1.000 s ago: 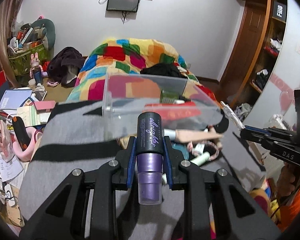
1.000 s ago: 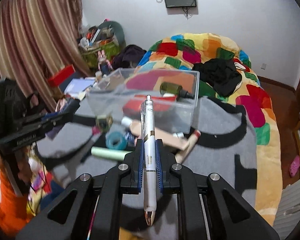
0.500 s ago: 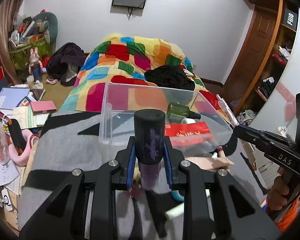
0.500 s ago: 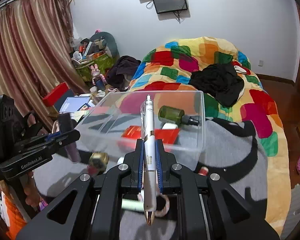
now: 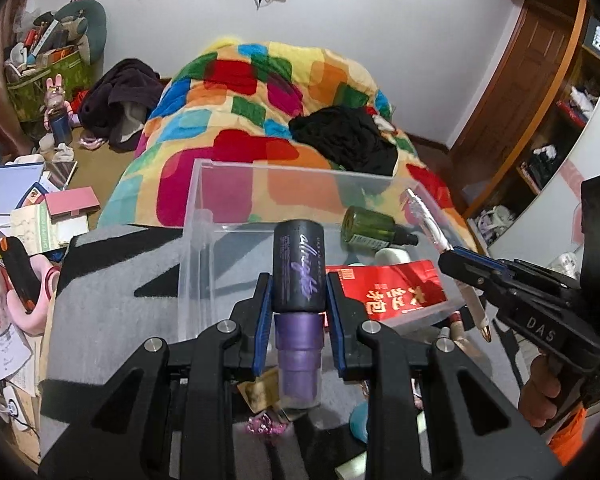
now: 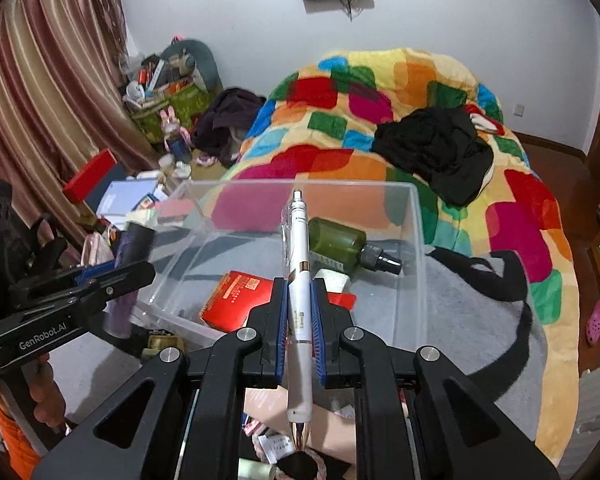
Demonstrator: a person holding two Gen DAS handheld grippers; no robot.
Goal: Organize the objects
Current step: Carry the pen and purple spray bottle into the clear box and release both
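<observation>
Both grippers, clamping bottle [image 5: 299, 276] and pen [image 6: 300, 280], have neared the bin [image 6: 416, 264].

Clear, glossy plastic bin [image 5: 204, 216] resting on a matt grey and black fleece blanket [image 6: 472, 320]. Matt black cap and metallic purple body showing on the spray bottle [image 5: 299, 276]. Smooth white plastic pen [image 6: 299, 276] ending in a shiny copper-coloured tip. Dark green translucent bottle [image 6: 338, 242] and glossy red paper packet [image 5: 392, 290] lying inside the bin. Plush multicoloured quilt [image 5: 260, 92] lying behind. Both tools showing matt black plastic with bright metal screws and ribbed blue pads [image 5: 262, 320].
</observation>
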